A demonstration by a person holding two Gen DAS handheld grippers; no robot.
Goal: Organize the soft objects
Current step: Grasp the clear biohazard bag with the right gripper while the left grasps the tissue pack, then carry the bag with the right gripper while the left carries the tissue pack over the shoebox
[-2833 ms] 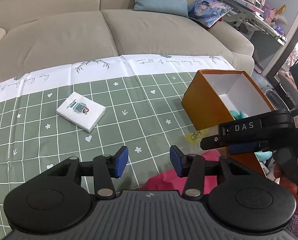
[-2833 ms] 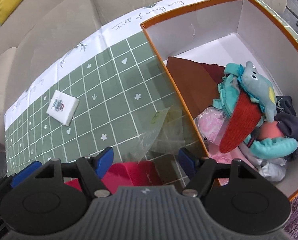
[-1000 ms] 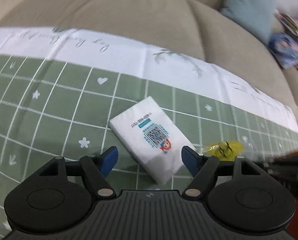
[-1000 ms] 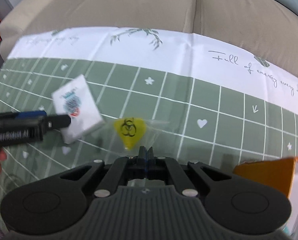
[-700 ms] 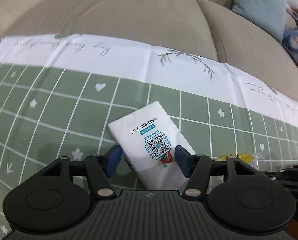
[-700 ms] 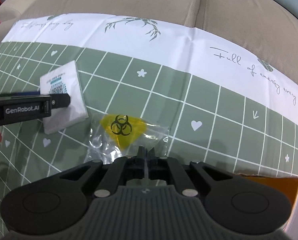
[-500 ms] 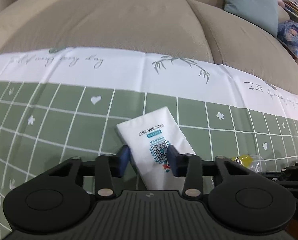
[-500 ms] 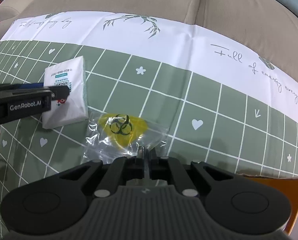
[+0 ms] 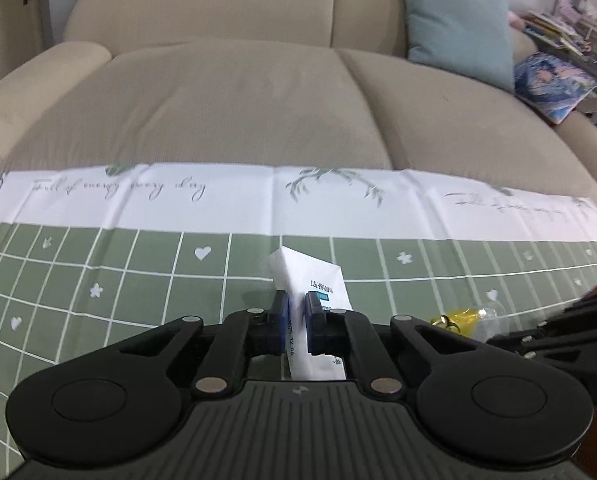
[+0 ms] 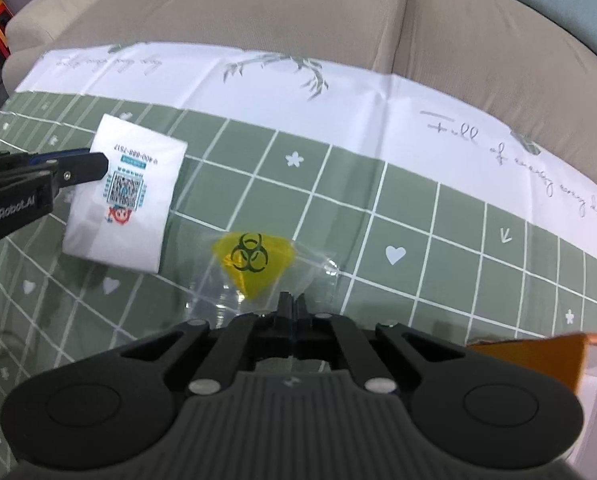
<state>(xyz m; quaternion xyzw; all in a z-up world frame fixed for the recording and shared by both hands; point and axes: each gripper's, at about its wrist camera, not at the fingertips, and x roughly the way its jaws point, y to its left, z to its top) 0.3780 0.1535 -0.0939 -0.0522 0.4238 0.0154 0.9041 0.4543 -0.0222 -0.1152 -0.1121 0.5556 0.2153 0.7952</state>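
A: Tissue pack [image 9: 312, 292] now pinched on edge in left claw [image 9: 296, 322], just closed on it, raised a little off table [image 9: 98, 264]?

B: Seems so. Clear bag [image 10: 258, 276] with yellow tag nipped in right claw [image 10: 292, 304], pressed tight, low over table.

A: Left to do?

B: Both still outside orange box [image 10: 538, 354]; probably to be carried over and dropped inside.

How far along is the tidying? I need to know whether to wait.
Done: nothing checkable, since only a corner of the orange box shows. In hand: the left gripper has just closed on the tissue pack; the right gripper pinches the clear bag. Left: boxing both.
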